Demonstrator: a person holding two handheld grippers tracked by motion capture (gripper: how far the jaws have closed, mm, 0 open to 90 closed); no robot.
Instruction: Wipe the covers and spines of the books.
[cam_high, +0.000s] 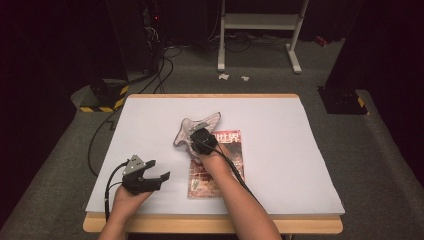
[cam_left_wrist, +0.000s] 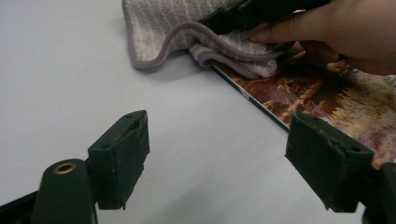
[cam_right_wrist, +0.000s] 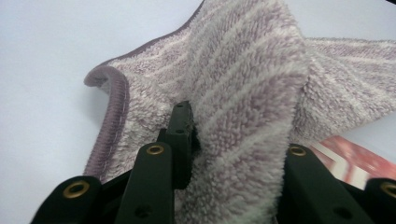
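Observation:
A lilac striped towel (cam_high: 192, 129) lies crumpled on the white table, partly over the top left corner of a red magazine (cam_high: 216, 170). My right gripper (cam_high: 200, 140) is shut on a fold of the towel (cam_right_wrist: 243, 116), which bunches up between its jaws. The magazine (cam_right_wrist: 355, 161) peeks out at the lower right of that view. My left gripper (cam_high: 155, 175) hovers open near the front left of the table, with nothing between its fingers (cam_left_wrist: 123, 154). It looks toward the towel (cam_left_wrist: 187, 32) and the magazine (cam_left_wrist: 327, 102), with the person's right hand (cam_left_wrist: 336, 28) above them.
The white table (cam_high: 280, 135) has bare room to the right and at the back. A wooden edge (cam_high: 210, 223) runs along the front. Cables (cam_high: 100, 135) trail off the table's left side, and a white stand (cam_high: 260, 30) sits on the floor beyond.

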